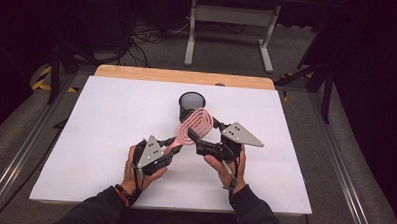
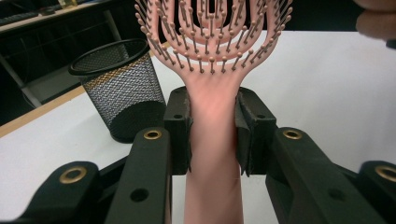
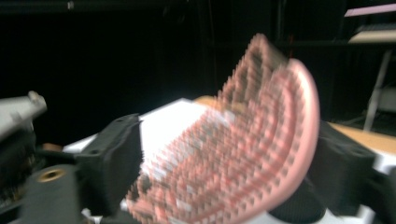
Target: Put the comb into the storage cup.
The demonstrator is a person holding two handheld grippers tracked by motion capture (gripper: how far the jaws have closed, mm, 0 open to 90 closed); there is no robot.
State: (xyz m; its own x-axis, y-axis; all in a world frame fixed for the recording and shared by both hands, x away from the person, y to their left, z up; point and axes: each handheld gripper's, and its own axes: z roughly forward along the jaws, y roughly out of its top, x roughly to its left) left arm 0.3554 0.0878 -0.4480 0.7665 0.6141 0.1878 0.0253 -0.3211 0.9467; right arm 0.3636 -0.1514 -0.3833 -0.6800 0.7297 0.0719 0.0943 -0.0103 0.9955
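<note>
A pink vented hairbrush (image 1: 193, 126) hangs above the white table, its head up and away from the person. My left gripper (image 1: 174, 147) is shut on the brush's handle (image 2: 215, 140), both pads pressed to its sides. My right gripper (image 1: 201, 137) has its jaws on either side of the brush head (image 3: 247, 149): one jaw faces the bristles, the other lies behind the smooth back. That view is blurred, so I cannot tell whether the pads press on the head. Just beyond the brush stands a black mesh cup (image 1: 192, 104), upright and open-topped (image 2: 123, 88).
The white table top (image 1: 111, 119) lies on a wooden board with bare room to the left and right of the hands. Beyond the far edge are a grey floor, cables and a white table frame (image 1: 232, 15).
</note>
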